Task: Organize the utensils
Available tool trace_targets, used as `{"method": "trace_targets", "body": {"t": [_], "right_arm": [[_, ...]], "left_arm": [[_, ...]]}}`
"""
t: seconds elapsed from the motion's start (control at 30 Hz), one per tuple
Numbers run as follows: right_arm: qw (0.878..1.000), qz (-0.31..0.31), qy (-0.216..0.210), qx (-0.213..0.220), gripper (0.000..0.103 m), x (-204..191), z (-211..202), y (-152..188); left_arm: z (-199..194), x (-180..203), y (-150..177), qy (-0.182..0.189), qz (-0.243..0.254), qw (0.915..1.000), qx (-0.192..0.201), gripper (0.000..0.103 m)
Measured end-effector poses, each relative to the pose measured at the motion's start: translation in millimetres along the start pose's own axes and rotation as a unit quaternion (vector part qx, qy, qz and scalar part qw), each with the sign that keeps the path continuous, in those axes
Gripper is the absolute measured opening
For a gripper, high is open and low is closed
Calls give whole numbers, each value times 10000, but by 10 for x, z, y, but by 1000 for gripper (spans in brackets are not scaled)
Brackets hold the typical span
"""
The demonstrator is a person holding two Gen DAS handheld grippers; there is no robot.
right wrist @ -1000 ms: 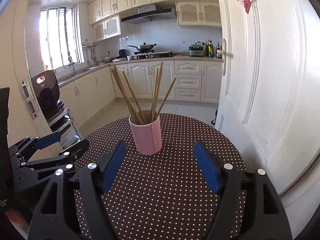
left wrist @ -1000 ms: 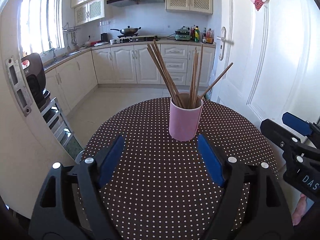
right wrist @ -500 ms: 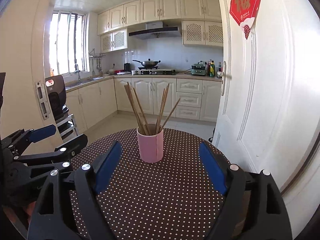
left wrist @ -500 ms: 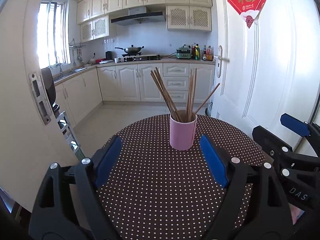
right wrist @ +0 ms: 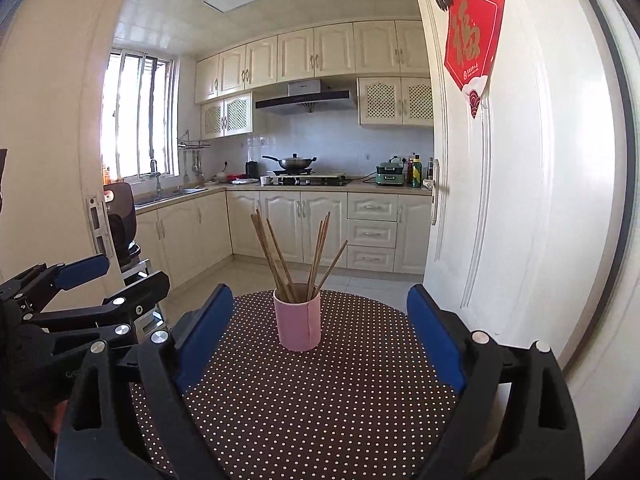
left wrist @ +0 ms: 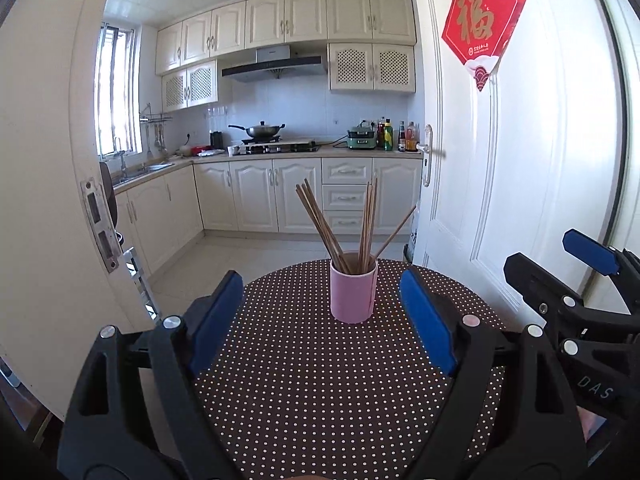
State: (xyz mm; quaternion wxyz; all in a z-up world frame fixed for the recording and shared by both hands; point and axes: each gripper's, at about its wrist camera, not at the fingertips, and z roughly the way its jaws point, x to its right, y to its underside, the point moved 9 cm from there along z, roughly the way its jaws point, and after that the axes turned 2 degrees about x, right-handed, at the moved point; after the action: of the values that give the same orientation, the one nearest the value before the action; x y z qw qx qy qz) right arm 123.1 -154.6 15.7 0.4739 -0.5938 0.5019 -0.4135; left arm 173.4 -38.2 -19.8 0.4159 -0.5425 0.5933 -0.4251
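— What does the left camera show?
— The left gripper, spread wide, grasping nothing; the pink cup of chopsticks stands on the dotted table at twelve o'clock.
— And the right camera?
— The right gripper, its jaws opening, empty; cup at twelve o'clock, apart.

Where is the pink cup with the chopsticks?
In both wrist views the pink cup stands upright on the dotted table, toward its far edge, ahead of both grippers, with the chopsticks inside.

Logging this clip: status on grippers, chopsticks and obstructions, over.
Left gripper open, empty. Right gripper opening, empty. Chopsticks standing in pink cup on dotted table. Nothing in the way.
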Motion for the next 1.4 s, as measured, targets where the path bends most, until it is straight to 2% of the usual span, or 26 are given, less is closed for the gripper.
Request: {"method": "trace_targets", "body": {"t": [0.33,1.4], "right_arm": [[9999,158,33,44,88,63,-51,35],[9993,340,-58,-107,88,95,-56,121]], "left_arm": [[-81,44,-13,70,10,9999,103,80],[-52,62,21,68,-12,10000,-21,80]]}}
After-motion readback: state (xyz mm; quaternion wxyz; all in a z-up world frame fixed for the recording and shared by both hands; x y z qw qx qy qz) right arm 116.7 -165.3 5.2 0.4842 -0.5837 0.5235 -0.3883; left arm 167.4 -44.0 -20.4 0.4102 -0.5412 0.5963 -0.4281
